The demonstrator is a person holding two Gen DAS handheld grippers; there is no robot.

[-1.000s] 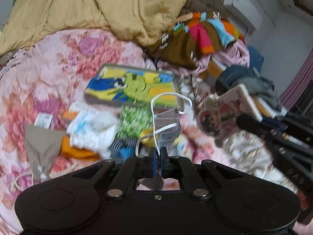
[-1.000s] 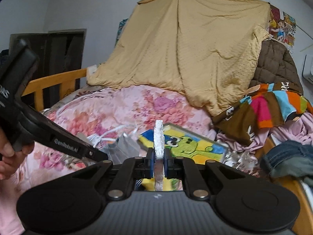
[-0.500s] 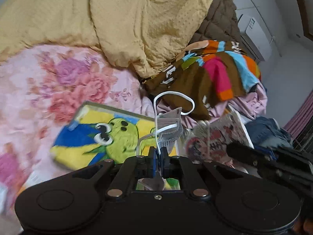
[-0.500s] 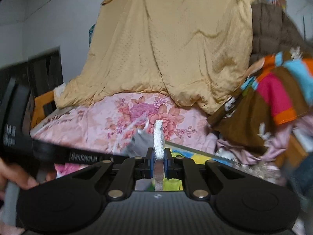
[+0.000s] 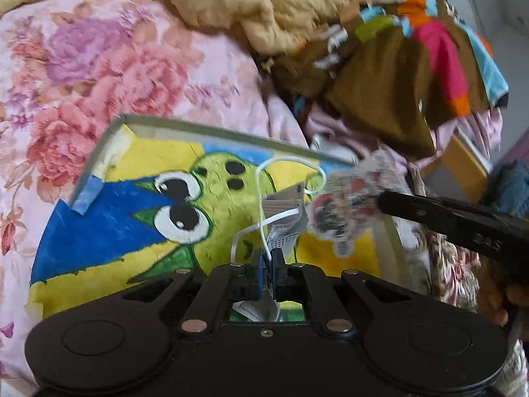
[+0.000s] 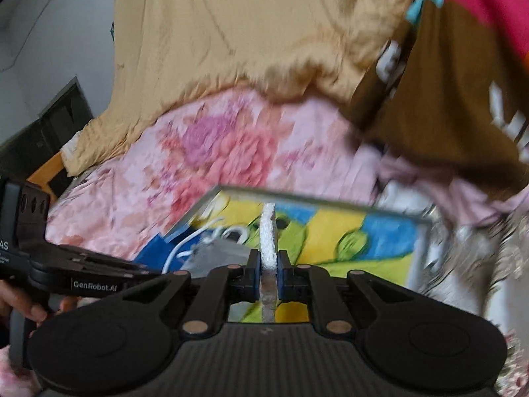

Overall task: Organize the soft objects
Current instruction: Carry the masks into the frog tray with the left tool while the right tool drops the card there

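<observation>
- Left wrist view: the left gripper (image 5: pixel 268 266), at lower centre, has its jaws clamped on a grey pleated face mask with white ear loops (image 5: pixel 285 213); the mask hangs over a shallow box painted with a green cartoon creature on blue and yellow (image 5: pixel 109 218); only this view shows the flat face of the printed white plush piece (image 5: pixel 347 208), blurred, at centre right, on the tip of the right gripper (image 5: pixel 380 202).
- Right wrist view: the right gripper (image 6: pixel 268 269) has its jaws clamped on that plush piece (image 6: pixel 268 231), seen edge-on as a thin white strip; the left gripper (image 6: pixel 145 269) enters from the lower left, the mask (image 6: pixel 218 251) at its tip; a hand (image 6: pixel 36 311) grips its handle.
- Both views: pink floral bedspread (image 5: pixel 109 63), tan quilted blanket (image 6: pixel 238 33) above, brown multicoloured garment (image 5: pixel 396 76) at upper right.
</observation>
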